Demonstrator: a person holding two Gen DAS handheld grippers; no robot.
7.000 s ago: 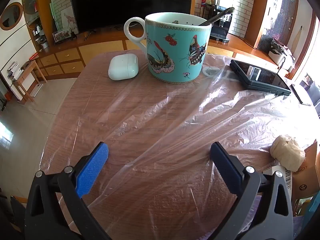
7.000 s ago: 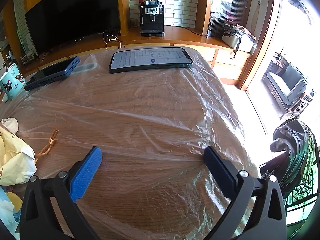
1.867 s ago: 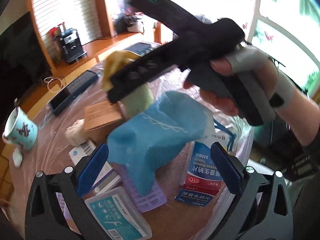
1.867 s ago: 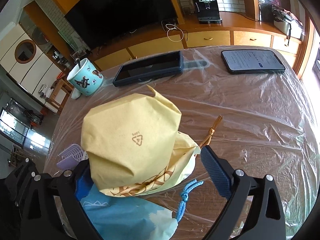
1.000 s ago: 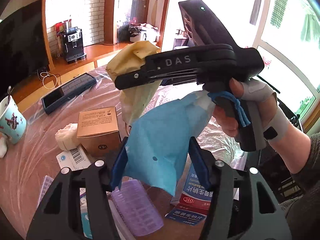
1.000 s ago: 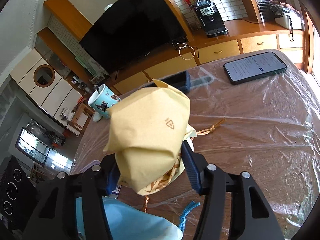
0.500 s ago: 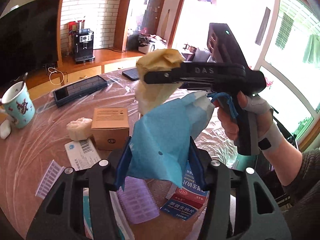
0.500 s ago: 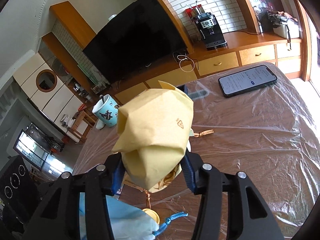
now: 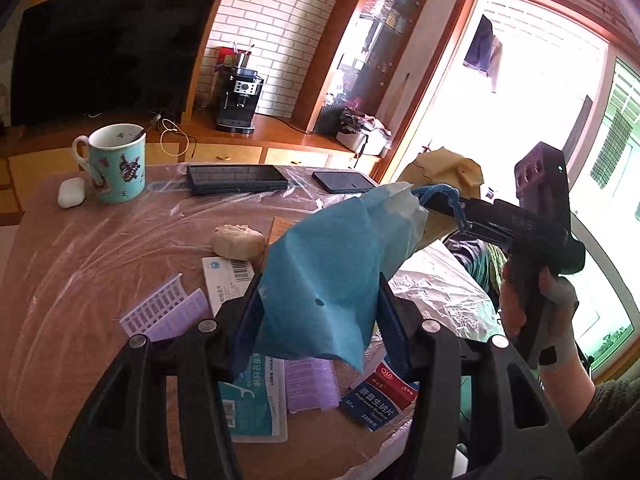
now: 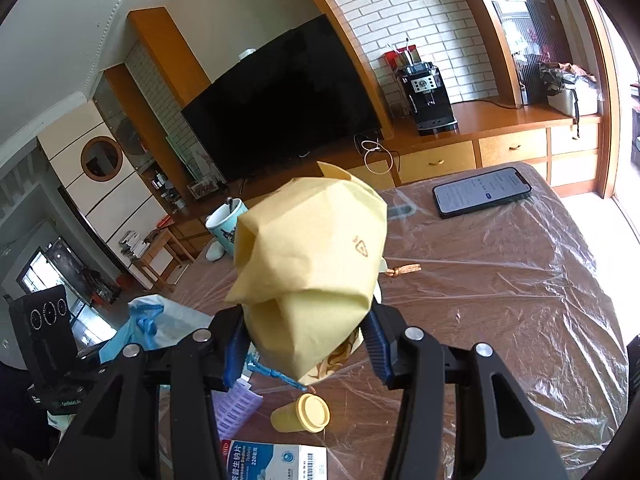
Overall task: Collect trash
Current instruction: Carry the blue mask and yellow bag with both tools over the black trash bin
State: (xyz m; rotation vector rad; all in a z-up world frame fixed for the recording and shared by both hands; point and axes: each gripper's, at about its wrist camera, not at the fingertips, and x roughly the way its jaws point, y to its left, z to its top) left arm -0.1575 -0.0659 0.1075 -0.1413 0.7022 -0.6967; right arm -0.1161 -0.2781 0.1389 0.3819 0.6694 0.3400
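Mid-collection: both claws were loaded and lifted off the worktop [image 9: 72, 248]. My left claw [image 9: 320, 316] was clamped on the crumpled blue paper bag [image 9: 328, 280]; its jaws had just been closing, bag between them. My right claw [image 10: 304, 346] was squeezed nearly shut on the crumpled yellow paper bag [image 10: 308, 264], held above the worktop's centre.

Next move, as I judged it: carry both bags to a bin. None showed in either view, so find it first, keeping both grips tight.

Left view alone showed the white crumpled tissue wad [image 9: 239, 241] at 11 o'clock of the blue bag, plus the red-and-blue medicine box [image 9: 378, 400] at 5 o'clock. Right view alone showed the small yellow capped bottle [image 10: 301, 418] lying at 6 o'clock under the yellow bag.
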